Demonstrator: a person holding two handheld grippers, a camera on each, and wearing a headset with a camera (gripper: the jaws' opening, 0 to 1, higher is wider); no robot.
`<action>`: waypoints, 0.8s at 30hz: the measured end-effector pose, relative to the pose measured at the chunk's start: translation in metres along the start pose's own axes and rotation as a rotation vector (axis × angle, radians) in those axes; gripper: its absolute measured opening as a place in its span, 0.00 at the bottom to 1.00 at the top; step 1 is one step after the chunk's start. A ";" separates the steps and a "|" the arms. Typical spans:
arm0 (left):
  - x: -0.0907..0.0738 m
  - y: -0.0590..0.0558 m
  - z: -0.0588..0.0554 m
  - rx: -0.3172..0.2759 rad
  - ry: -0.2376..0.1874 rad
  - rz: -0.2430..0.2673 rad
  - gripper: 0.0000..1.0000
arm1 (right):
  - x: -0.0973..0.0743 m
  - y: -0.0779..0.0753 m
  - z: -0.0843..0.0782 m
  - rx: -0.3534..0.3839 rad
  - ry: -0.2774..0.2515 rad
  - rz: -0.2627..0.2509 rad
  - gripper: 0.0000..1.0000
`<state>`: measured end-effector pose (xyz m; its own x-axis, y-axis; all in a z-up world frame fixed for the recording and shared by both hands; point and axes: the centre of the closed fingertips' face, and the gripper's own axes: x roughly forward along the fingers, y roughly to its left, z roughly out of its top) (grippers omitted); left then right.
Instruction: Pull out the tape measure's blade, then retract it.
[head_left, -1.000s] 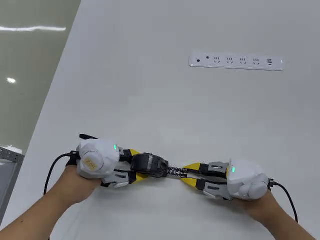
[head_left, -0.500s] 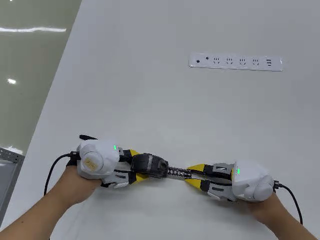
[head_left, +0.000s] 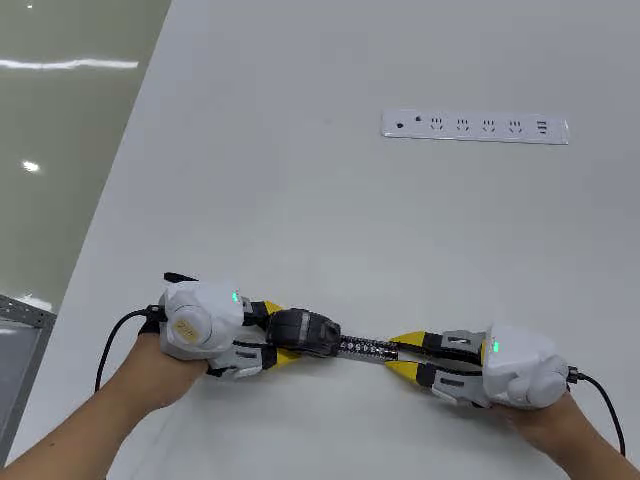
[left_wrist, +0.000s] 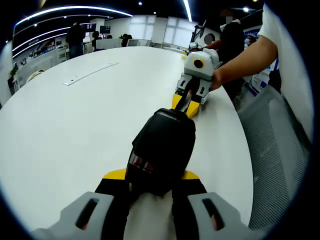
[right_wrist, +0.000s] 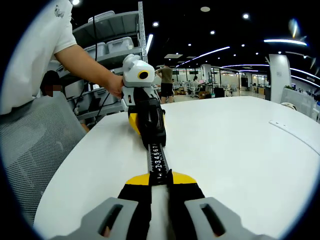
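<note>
My left gripper (head_left: 277, 330) is clamping the tape measure (head_left: 303, 332) near the table's (head_left: 300, 200) front edge; my right gripper (head_left: 400, 353) is pinching its barely drawn blade (head_left: 368, 347); I should be pulling straight along it, level, case braced

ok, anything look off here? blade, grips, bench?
Nothing stands out. The left gripper is shut on the tape measure case, and the right gripper is shut on the blade, which runs straight between them. The power strip lies flat, well apart, on the white table.

White hand-held grippers (head_left: 280, 331) (head_left: 399, 353), yellow jaw tips, black cables (head_left: 110, 346)
</note>
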<state>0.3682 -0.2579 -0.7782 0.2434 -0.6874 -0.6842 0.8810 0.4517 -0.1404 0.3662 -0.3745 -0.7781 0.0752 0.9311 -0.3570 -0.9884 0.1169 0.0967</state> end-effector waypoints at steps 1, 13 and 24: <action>0.000 0.000 0.000 0.000 0.000 0.000 0.29 | -0.001 0.000 0.000 0.000 0.000 -0.001 0.11; 0.000 0.000 0.000 -0.002 0.001 0.002 0.29 | -0.012 -0.003 -0.004 0.026 -0.002 -0.015 0.11; 0.000 0.000 0.000 0.001 0.004 -0.001 0.29 | -0.020 -0.003 -0.005 0.027 -0.001 -0.024 0.11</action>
<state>0.3684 -0.2583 -0.7782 0.2410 -0.6857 -0.6868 0.8818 0.4502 -0.1401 0.3671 -0.3950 -0.7765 0.0989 0.9284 -0.3582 -0.9824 0.1485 0.1135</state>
